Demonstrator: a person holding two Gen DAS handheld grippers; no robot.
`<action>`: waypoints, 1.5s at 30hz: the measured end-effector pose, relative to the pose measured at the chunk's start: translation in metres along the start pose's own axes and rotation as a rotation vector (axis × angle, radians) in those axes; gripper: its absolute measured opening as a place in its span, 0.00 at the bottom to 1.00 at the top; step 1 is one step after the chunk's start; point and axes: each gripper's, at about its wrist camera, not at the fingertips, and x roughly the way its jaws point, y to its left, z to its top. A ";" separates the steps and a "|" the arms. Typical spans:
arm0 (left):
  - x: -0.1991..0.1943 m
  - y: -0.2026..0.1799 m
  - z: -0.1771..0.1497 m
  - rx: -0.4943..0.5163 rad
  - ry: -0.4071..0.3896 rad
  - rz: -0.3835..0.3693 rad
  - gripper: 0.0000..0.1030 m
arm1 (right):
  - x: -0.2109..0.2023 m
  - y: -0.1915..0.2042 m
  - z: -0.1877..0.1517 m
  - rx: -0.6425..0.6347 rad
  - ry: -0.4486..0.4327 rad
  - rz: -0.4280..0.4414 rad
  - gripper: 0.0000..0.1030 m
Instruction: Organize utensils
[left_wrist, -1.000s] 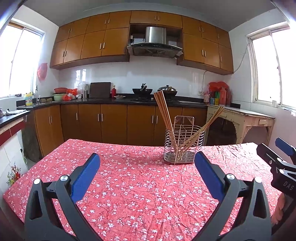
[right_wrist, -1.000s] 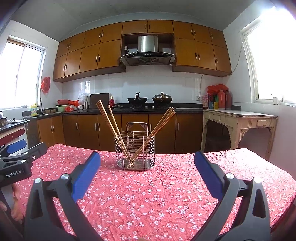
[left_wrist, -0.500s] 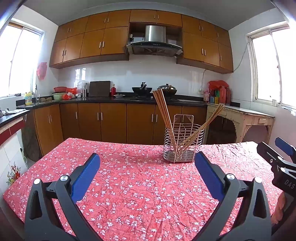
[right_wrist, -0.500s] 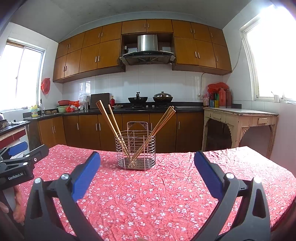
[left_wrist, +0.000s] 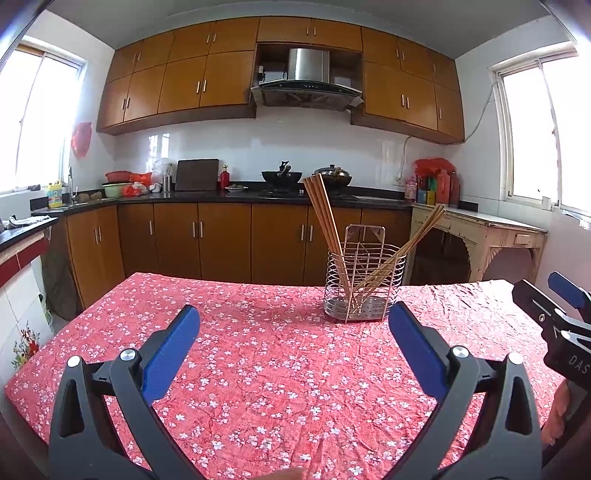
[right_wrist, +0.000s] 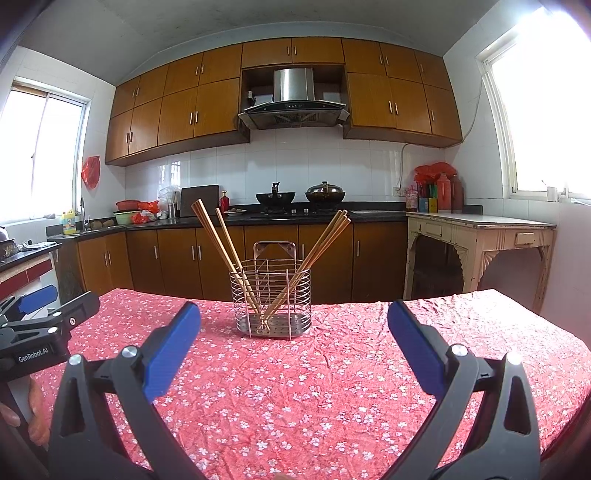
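Your left tongs (left_wrist: 293, 339) were spread wide and empty above the red floral table (left_wrist: 258, 369), with the wire holder (left_wrist: 364, 284) at their 1 o'clock. Its chopsticks (left_wrist: 325, 218) fanned out in two bundles, one leaning toward 11, the other toward 1. Your right tongs (right_wrist: 293, 338) were spread and empty too, the holder standing at their 12 o'clock, well apart.

Ahead of my right gripper (right_wrist: 293, 334) the tablecloth (right_wrist: 332, 384) lies bare. At twelve o'clock the wire holder (right_wrist: 271, 301) stands, its chopsticks (right_wrist: 221, 243) splaying outward across any overhead path.
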 end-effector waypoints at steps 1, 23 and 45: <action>0.000 0.000 0.000 -0.001 0.001 0.000 0.98 | 0.000 0.001 0.000 0.000 0.000 -0.001 0.96; 0.000 0.002 -0.001 -0.007 0.003 0.004 0.98 | 0.002 0.005 0.000 0.003 0.003 0.002 0.96; 0.000 0.002 -0.001 -0.006 0.003 0.005 0.98 | 0.002 0.006 -0.001 0.008 0.004 0.003 0.96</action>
